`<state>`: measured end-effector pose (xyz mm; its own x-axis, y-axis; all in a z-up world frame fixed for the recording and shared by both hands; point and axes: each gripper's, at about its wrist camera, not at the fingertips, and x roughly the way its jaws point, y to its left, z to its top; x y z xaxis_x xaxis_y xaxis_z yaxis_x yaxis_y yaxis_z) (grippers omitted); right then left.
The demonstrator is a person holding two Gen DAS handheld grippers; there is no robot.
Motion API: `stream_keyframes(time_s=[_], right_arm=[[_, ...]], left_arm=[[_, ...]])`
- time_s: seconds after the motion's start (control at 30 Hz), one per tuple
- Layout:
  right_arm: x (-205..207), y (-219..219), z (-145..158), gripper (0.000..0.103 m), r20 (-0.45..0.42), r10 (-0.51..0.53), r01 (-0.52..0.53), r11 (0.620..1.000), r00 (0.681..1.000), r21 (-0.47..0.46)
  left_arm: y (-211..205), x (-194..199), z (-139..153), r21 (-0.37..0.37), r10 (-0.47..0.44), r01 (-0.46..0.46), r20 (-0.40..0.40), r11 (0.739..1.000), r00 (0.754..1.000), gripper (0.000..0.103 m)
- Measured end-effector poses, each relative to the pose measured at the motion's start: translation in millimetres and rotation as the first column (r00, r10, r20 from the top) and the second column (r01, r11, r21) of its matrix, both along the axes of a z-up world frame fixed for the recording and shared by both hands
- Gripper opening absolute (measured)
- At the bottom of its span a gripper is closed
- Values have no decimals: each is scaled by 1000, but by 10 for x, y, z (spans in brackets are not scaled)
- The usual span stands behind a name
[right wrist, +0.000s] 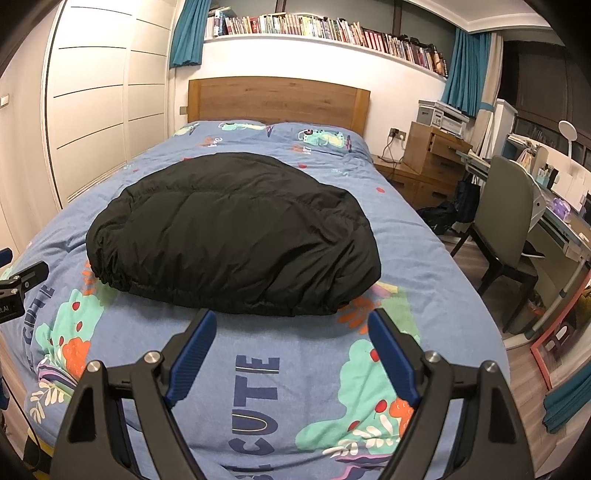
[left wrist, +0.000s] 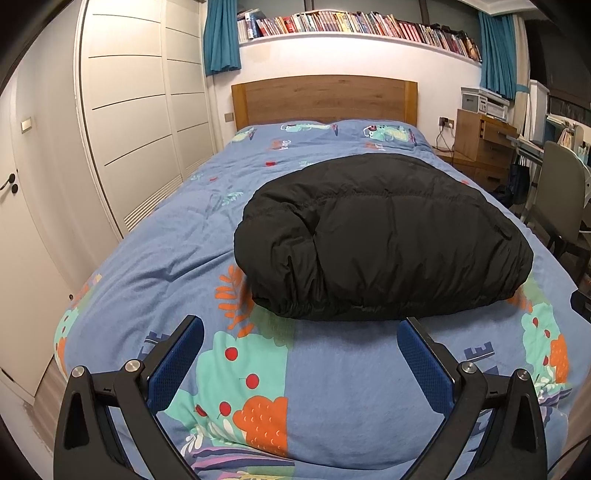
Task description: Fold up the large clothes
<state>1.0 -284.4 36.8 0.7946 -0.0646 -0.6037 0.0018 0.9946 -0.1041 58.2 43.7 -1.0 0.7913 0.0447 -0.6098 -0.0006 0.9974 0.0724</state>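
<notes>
1. Black puffer jacket (left wrist: 380, 240), folded into a compact bundle, lying on the blue patterned bedspread (left wrist: 147, 258) around mid-bed, nearer the foot than the wooden headboard (left wrist: 325, 99).
2. Elasticated hem edge of the bundle facing the cameras; quilted surface uppermost.
3. Left gripper (left wrist: 301, 334): jaws spread wide, nothing between the blue pads (left wrist: 177, 365), held just short of the jacket's near edge, not touching it.
4. Right gripper (right wrist: 291, 325): jaws likewise wide apart and empty, tips just in front of the hem, no contact visible.
5. Both grippers angled downward over the foot of the bed.
6. Surroundings noted: white wardrobe (left wrist: 140, 110) to the left, bookshelf (left wrist: 354, 26) above the headboard, desk chair (right wrist: 509, 221) to the right.
</notes>
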Motion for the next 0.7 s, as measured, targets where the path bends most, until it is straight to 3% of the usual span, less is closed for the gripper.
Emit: stream_keyframes(time_s=[0.7], right_arm=[[31, -2, -67, 84, -17, -2, 2, 1000, 1000, -1]], left_arm=[[6, 9, -49, 2, -3, 3, -12, 1000, 1000, 102]])
